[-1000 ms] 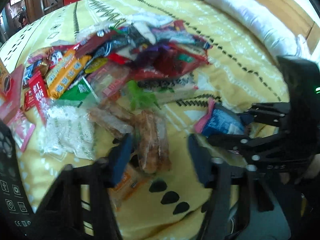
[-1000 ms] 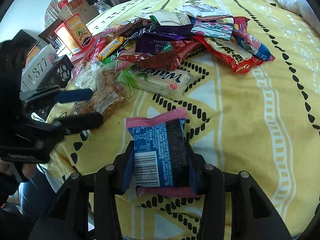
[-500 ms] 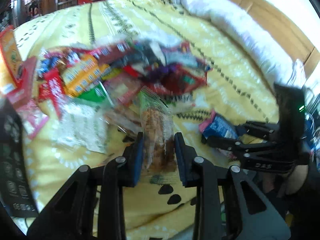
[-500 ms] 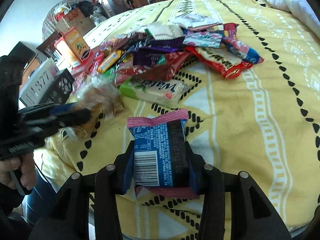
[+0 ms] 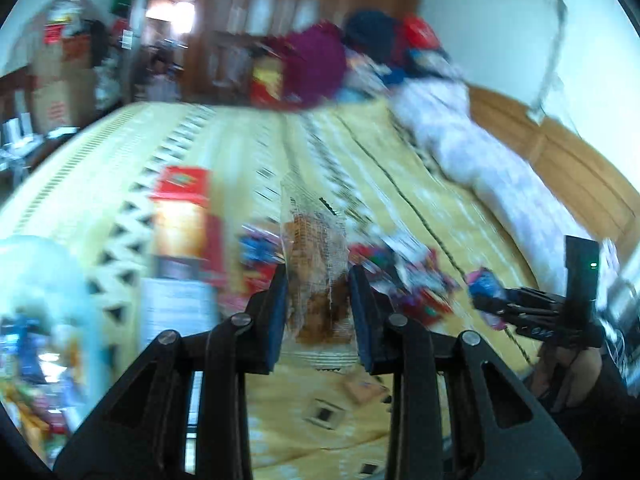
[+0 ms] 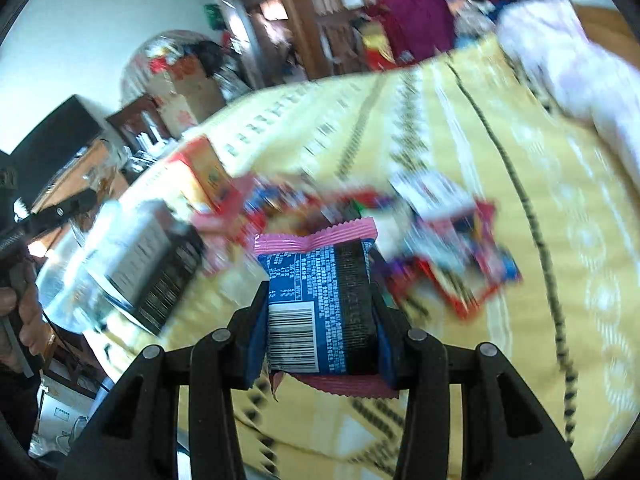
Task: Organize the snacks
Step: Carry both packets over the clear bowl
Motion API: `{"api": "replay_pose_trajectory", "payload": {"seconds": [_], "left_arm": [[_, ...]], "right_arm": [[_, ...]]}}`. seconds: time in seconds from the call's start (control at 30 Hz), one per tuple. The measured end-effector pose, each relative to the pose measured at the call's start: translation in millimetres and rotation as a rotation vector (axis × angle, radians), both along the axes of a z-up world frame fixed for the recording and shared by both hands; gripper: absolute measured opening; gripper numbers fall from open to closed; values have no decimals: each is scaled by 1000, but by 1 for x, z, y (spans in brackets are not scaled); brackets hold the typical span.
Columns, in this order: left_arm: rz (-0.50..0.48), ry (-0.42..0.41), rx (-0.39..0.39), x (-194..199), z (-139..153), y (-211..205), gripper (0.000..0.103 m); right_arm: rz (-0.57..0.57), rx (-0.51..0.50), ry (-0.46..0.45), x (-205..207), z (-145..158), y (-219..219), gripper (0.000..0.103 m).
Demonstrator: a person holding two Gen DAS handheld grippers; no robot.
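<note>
A: Quick status, L side?

B: My left gripper [image 5: 318, 312] has its jaws clamped on a clear-wrapped pastry pack [image 5: 316, 268]. Pack's long axis runs straight out ahead of the jaws, top end sticking up past the tips. It's off the bed [image 5: 224, 148], held in the air.

A: And R?

B: Right gripper [image 6: 320, 320] is clamped on a blue snack packet w/ pink crimped ends [image 6: 320, 300]. Barcode faces me, long axis also runs fwd along the jaws, one pink seam ahead of the tips, the other hanging under them. Lifted too.

A: Where's the rest of the snacks?

B: Snack pile [image 6: 444, 236] lies on the bed ahead of both jaws and below them, a bit to the R of the blue packet. Both views are blurry, so I can't read labels.

A: Drop spot?

B: My guess only: a pale tub [image 5: 48, 300] w/ packets in it sits low and to the L of my left jaws; a red-and-orange box [image 5: 182, 216] stands ahead-left, near it. Left gripper is the nearer one to that tub, so the pastry prob goes first, swinging L and down. The right one is well apart from it, off at the far R of my left view.

A: Risk?

B: Clear wrap looks thin and slack; could slip if tilted.
</note>
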State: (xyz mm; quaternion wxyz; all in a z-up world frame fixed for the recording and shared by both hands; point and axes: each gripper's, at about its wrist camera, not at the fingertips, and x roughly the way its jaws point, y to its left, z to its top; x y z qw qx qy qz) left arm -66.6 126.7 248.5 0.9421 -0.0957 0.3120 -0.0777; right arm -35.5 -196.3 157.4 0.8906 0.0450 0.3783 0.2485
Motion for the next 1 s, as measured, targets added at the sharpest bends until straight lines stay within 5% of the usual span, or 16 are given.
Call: {"api": "replay_pose_trajectory", "payload": {"seconds": [0.27,0.47,0.73,1.0], "left_arm": [[314,-88,6,-52,43,131,30],[482,-101,-4,-83,41,193,30],[574,-1,6,-84,10,231,30],[579,61,13,-91,-11,243,30]], "right_arm": [[205,82,-153,20,107,118,48],[390,116,-185,13,155,229,48],[597,135,-83,-2,153,376,48],[684,62,11,-23,112,453,48]]}}
